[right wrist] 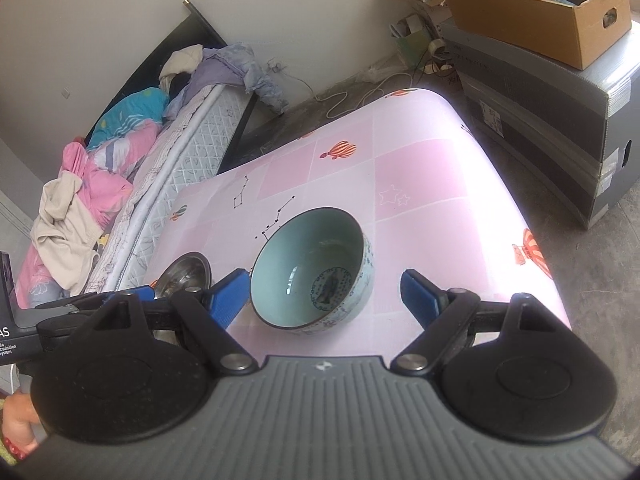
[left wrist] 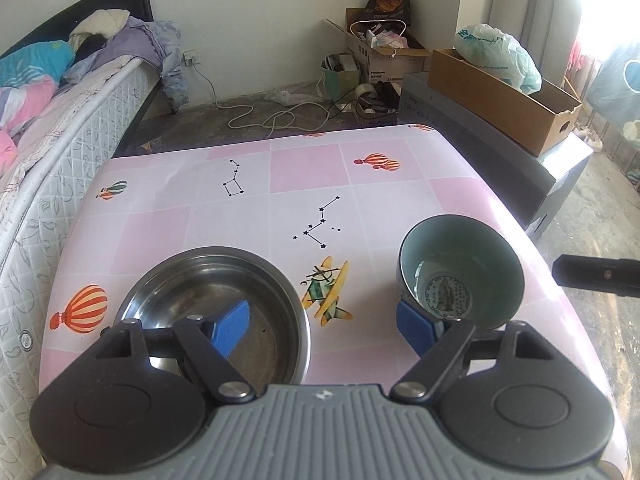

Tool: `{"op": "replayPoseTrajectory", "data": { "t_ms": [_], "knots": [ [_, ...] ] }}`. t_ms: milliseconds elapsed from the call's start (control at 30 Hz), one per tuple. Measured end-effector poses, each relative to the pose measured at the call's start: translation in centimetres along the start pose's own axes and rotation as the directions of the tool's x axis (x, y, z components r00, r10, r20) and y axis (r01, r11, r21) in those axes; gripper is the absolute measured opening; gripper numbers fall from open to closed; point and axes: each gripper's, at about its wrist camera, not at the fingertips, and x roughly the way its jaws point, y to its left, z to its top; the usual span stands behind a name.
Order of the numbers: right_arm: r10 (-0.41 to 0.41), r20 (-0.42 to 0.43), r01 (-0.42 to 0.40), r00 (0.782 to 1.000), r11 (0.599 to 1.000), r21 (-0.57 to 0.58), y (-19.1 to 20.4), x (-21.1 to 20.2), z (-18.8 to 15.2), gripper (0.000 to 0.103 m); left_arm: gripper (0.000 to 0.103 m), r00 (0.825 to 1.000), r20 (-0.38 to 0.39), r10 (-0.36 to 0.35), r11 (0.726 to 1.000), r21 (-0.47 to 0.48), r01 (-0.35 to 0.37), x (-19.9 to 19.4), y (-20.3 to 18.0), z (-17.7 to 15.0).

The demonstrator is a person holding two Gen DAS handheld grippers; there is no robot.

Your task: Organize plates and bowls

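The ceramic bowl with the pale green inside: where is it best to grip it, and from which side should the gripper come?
Grip the ceramic bowl by its rim, one finger inside and one outside, probably from above on the near side. It sits upright, and its body looks nearly as wide as the open right gripper.

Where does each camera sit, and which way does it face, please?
Left wrist: on the left claw, looking down over the table towards the far wall; steel bowl under its left finger; right claw's tip at the right edge.
Right wrist: on the right claw, open about the ceramic bowl; left claw at left.
Shared: both bowls, table, bed.
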Motion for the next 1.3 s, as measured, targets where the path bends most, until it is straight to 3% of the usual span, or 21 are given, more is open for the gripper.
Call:
{"op": "replayPoseTrajectory", "data": {
  "t_ms": [133,267,433,500,600,800,867,1300],
  "knots": [
    [-0.013,0.0,0.013,1.0,1.0,0.011,-0.5,0.9,0.2,0.083,0.08,1.0,0.003,-0.009,1.0,0.005,0.009,0.8,-0.6,0.8],
    [-0.03,-0.008,0.03,1.0,0.999,0.023,-1.0,2.4,0.7,0.077,0.068,0.999,-0.015,-0.045,0.999,-0.001,0.045,2.0,-1.5,1.7],
    [-0.074,-0.033,0.075,0.997,0.997,0.02,-1.5,4.5,0.9,0.057,0.052,0.994,-0.07,-0.085,0.996,0.003,0.086,4.4,-3.0,2.7],
    [-0.089,-0.044,0.09,0.995,0.996,0.015,-1.7,5.5,1.1,0.049,0.038,0.991,-0.099,-0.092,0.996,-0.004,0.092,5.5,-3.4,2.9],
    [-0.114,-0.053,0.114,0.992,0.993,0.005,-1.8,6.7,1.3,0.038,0.026,0.984,-0.147,-0.104,0.995,-0.029,0.1,6.9,-3.7,3.1],
    [-0.095,-0.067,0.095,0.993,0.995,0.0,-1.6,8.0,1.4,0.021,0.012,0.971,-0.19,-0.142,0.988,-0.08,0.129,8.3,-3.7,2.8],
    [-0.086,-0.077,0.085,0.993,0.996,-0.006,-1.1,8.3,1.4,0.016,0.011,0.97,-0.192,-0.148,0.987,-0.097,0.132,8.3,-3.7,2.7],
    [-0.061,-0.127,0.054,0.99,0.997,-0.053,0.9,8.2,-0.2,0.017,0.013,0.965,-0.212,-0.152,0.985,-0.108,0.131,5.4,-2.1,0.5]
  ]
}}
